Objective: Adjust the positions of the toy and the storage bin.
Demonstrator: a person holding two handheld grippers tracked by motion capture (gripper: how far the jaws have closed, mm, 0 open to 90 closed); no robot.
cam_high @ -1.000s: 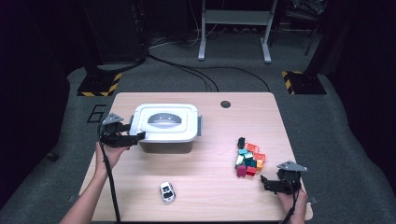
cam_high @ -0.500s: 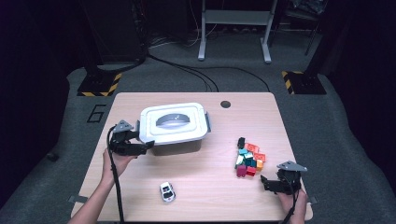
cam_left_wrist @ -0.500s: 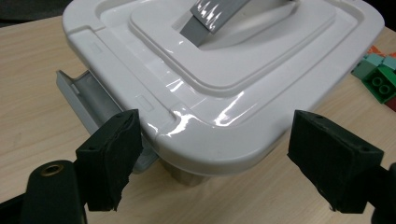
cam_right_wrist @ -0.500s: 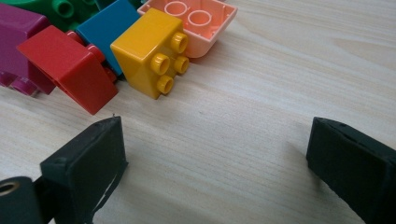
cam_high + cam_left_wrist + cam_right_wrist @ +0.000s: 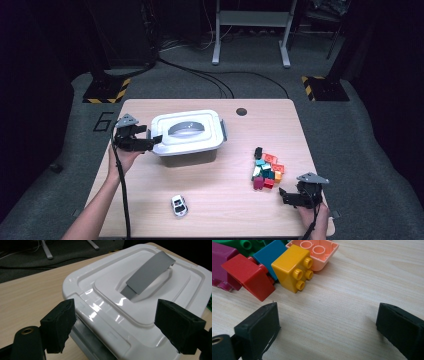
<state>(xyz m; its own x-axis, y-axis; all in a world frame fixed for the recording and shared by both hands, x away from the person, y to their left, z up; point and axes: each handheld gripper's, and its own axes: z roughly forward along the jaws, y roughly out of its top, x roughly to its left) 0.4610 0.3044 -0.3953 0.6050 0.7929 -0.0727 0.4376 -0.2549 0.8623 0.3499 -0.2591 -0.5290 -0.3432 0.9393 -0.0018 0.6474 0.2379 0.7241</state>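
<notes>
The left gripper (image 5: 152,142) stands at the near-left corner of the white plastic lidded box with a grey handle (image 5: 189,134), jaws spread wide and bearing on nothing; in the left gripper view the lid's corner (image 5: 100,312) lies between and just ahead of the two pads, not visibly pinched. The box extends directly ahead of this tool, its long axis running away along the jaw line, the grey handle strip (image 5: 150,271) lying farther ahead across the lid's centre. The left hand is plainly the nearer one.

The right gripper (image 5: 286,196) rests well apart, jaws likewise open on bare wood, with the pile of coloured plastic building bricks (image 5: 266,167) just ahead and to its left; a yellow brick (image 5: 293,267) is closest.

Judgement: the lid edge or side latch is the likely target. Open tabletop (image 5: 225,195) lies beside the tool; the table's left edge is close behind it.
</notes>
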